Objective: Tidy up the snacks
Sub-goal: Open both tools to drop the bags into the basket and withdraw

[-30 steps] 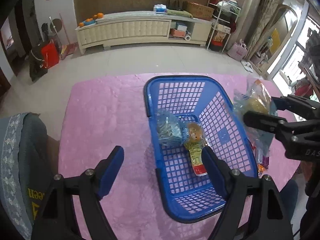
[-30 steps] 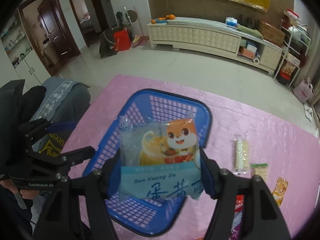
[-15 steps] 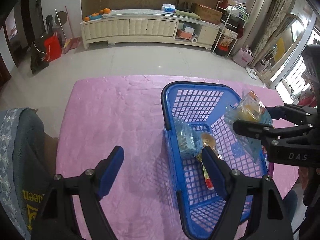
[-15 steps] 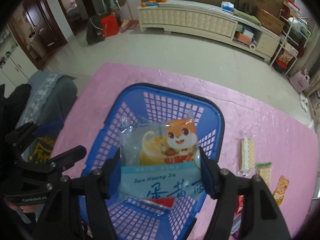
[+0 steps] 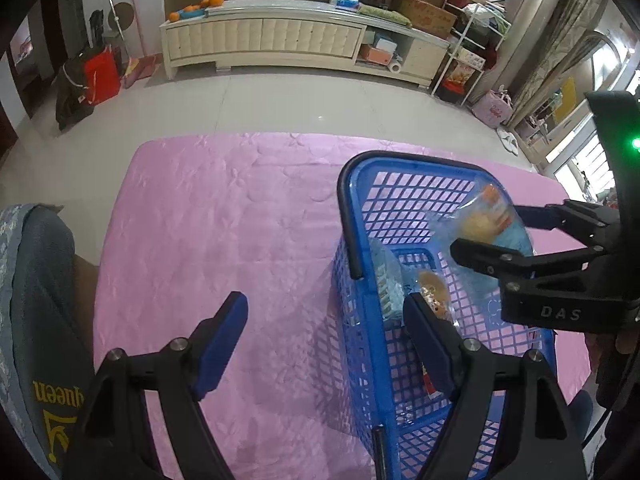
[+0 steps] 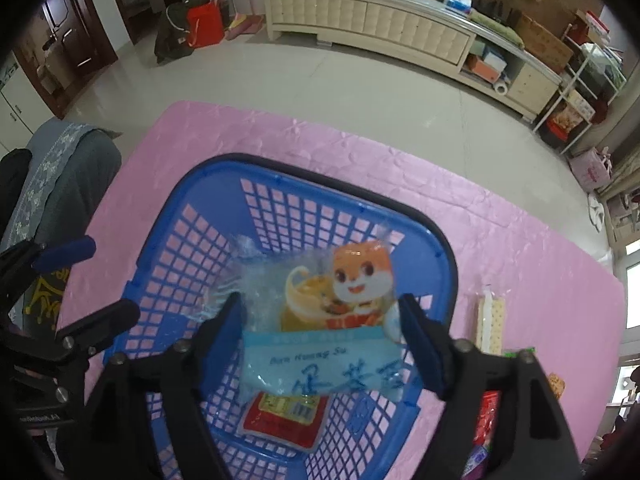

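Note:
A blue mesh basket [image 6: 192,184] stands on the pink tablecloth [image 5: 220,220]. Directly above it my right gripper [image 6: 320,304] points steeply down, and its jaws are opening. A clear snack packet with an orange fox [image 6: 340,320] hangs between them, and the pads stand off its sides. From the left wrist view that packet [image 5: 488,220] is over the basket's [image 5: 352,216] right half. A clear packet [image 5: 386,280] and a red-ended packet [image 6: 284,416] lie inside. My left gripper [image 5: 324,304] is open and holds nothing, straddling the basket's left wall.
Loose snacks lie on the cloth right of the basket: a cracker packet [image 6: 490,324], a red packet [image 6: 486,416] and an orange one [image 6: 556,384]. A grey cushioned chair [image 5: 36,300] stands at the table's left edge. Tiled floor lies beyond the far edge.
My right gripper has sunk over the basket and its jaws have spread away from the fox packet. My left gripper has drifted left and lower, so the basket sits further right in its view.

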Demonstrator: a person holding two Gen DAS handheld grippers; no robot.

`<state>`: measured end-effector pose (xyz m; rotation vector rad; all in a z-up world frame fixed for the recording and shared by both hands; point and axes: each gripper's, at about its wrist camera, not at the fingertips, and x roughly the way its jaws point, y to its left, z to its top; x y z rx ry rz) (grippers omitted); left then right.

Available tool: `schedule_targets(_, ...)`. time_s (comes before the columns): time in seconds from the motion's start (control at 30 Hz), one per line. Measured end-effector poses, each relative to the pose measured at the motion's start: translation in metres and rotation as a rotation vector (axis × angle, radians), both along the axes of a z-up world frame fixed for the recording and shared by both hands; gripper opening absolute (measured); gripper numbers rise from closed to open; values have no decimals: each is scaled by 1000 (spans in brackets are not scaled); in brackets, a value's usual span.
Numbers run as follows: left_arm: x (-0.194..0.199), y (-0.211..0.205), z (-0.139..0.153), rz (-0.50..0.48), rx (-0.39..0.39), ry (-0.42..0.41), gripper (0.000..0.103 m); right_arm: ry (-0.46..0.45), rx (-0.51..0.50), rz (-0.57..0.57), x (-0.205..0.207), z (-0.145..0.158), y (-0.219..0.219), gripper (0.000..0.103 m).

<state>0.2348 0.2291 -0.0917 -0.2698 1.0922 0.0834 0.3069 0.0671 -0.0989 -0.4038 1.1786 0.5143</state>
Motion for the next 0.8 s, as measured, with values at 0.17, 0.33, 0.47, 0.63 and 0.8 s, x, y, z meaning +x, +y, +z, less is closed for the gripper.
schedule_targets(0.17,-11,-3,7,1,13,-1,78,-45,24,-5,-9,14,-10,90)
schedule_targets(0.33,-26,-17,23,3,17,-18,78,-43,69,-14,-29,35,-30,90)
schedule_targets(0.47,-42,-36,42,-15,22,-37,78,-52,94,-17,-47,52,-46,90)
schedule_targets(0.63,-63,-60,65,-34,69,-68,78,-67,124,-32,-64,73,-73,90)
schedule_targets(0.8,-82,-87,84,-51,105,-121,82,-91,152,-50,-85,93,-101,90)
